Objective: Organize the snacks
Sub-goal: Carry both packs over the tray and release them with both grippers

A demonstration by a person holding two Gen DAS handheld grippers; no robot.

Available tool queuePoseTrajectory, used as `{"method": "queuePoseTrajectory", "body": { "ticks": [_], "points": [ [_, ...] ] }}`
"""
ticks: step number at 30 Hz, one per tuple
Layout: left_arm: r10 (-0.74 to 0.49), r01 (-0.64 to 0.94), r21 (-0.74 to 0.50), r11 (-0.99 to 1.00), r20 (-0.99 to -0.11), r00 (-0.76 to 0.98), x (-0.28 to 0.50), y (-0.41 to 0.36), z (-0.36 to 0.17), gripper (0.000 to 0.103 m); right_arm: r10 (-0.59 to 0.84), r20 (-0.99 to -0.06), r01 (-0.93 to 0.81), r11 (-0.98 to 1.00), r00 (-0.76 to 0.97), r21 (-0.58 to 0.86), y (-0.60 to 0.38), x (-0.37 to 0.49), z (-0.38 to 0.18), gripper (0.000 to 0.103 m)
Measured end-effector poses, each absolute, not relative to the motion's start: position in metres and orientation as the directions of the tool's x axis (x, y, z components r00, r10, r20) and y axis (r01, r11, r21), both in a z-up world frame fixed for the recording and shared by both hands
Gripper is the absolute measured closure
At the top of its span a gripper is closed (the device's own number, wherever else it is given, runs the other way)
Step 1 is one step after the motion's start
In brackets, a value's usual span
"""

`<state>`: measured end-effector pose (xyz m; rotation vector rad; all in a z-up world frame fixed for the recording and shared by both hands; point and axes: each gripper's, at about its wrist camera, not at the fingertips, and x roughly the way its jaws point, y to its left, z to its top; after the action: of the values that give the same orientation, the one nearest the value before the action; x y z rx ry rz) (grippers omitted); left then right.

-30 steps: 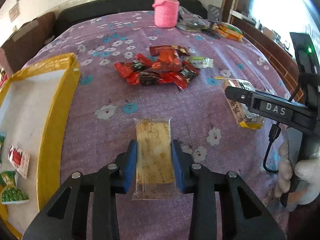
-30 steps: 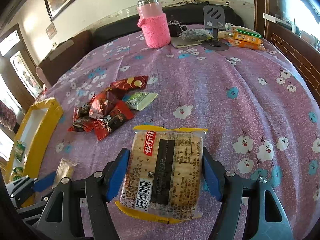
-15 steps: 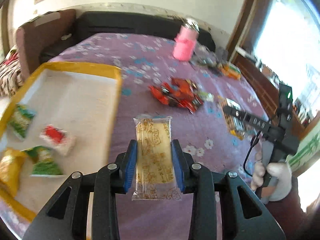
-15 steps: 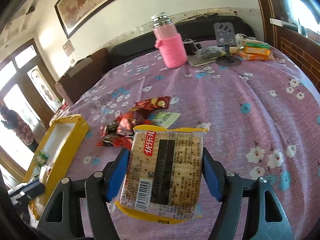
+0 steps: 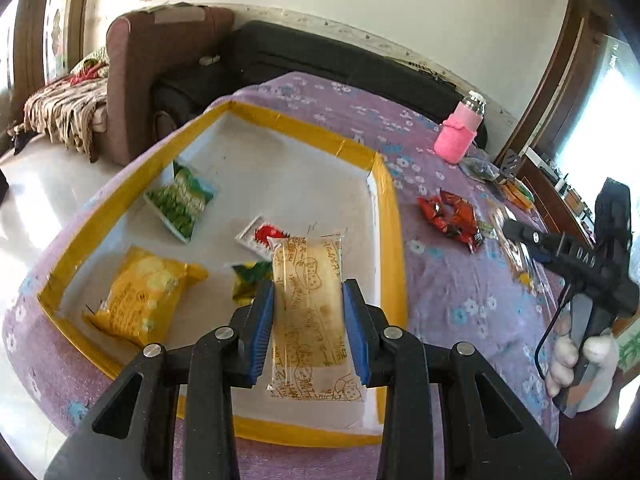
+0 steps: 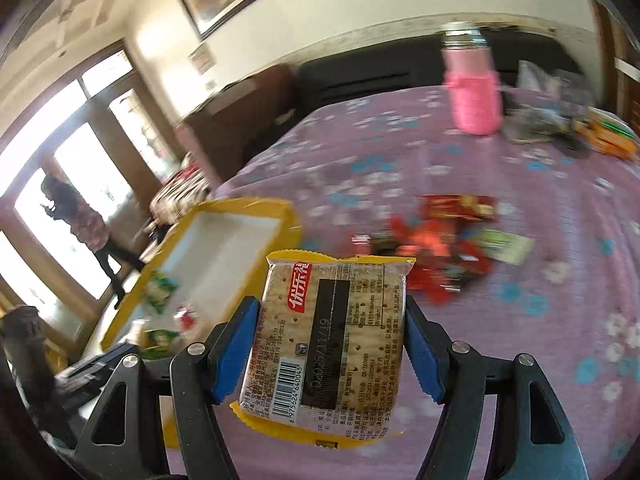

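My left gripper [image 5: 308, 320] is shut on a clear-wrapped pale biscuit packet [image 5: 310, 312], held above the near right part of the yellow-rimmed white tray [image 5: 390, 248]. In the tray lie a green packet [image 5: 180, 200], a yellow packet [image 5: 138, 298], a red-and-white sachet [image 5: 256, 236] and a small green-yellow one [image 5: 248, 282]. My right gripper [image 6: 326, 344] is shut on a cracker packet [image 6: 332, 340] with yellow edges, held above the purple cloth; the tray [image 6: 276, 210] lies to its left. A pile of red snack wrappers [image 5: 452, 216] lies right of the tray and shows in the right wrist view [image 6: 440, 248].
A pink-sleeved bottle [image 5: 460, 136] stands at the far side of the table, with orange packets [image 6: 608, 136] and clutter beside it. A brown armchair [image 5: 160, 60] and black sofa stand beyond the table. A person [image 6: 84, 220] stands by the door at left.
Both grippers have swung left with their packets. The left one now hangs over the tray instead of the cloth. The right view is blurred by motion.
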<state>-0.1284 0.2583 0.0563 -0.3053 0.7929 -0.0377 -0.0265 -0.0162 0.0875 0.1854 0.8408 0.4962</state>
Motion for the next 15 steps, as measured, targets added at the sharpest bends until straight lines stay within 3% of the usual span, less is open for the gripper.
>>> {"method": "queuePoseTrajectory", "body": {
  "ticks": [7,15],
  "points": [
    [-0.134,-0.120,-0.290,0.950,-0.721,0.680,-0.127,0.274,0.043,0.071,0.537,-0.693,-0.462,0.827,0.481,0.320,0.068,-0.023,0.094,0.033],
    [-0.188,-0.113,-0.352,0.929,-0.713,0.675,-0.127,0.287,0.035,0.067,0.493,-0.768,-0.507,0.823,0.409,0.258,0.141,-0.002,0.069,0.033]
  ]
}}
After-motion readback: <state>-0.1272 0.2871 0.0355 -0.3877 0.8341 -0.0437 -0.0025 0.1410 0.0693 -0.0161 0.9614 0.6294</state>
